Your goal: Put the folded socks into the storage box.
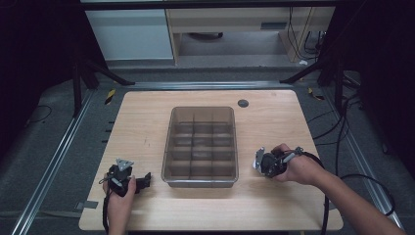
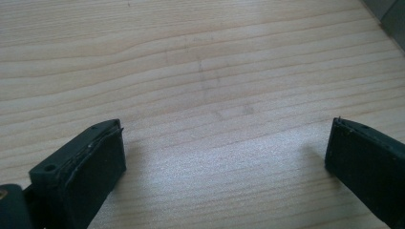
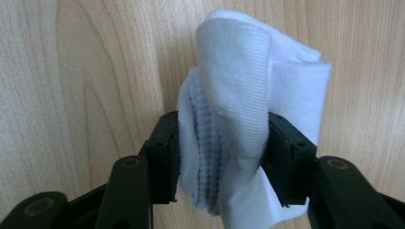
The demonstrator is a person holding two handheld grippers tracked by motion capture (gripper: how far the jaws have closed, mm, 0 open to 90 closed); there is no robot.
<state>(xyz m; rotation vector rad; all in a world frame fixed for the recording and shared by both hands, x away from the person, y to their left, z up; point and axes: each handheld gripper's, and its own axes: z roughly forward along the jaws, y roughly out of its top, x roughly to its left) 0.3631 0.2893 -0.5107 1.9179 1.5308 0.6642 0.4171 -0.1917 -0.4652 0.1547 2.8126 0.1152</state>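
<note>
Right gripper (image 3: 222, 157) clenched on rolled white sock (image 3: 248, 105), right of divided bin (image 1: 200, 147); could unroll or slip free. Left gripper (image 2: 224, 162) released.

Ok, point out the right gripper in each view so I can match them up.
High view: the right gripper sits in the hand right of the divided box.
Right gripper view: its jaws rise from the bottom, clamped on a rolled white cloth.
Left gripper view: the left gripper, jaws apart over bare wood.
Shared landmark: the pale wood table top.
</note>
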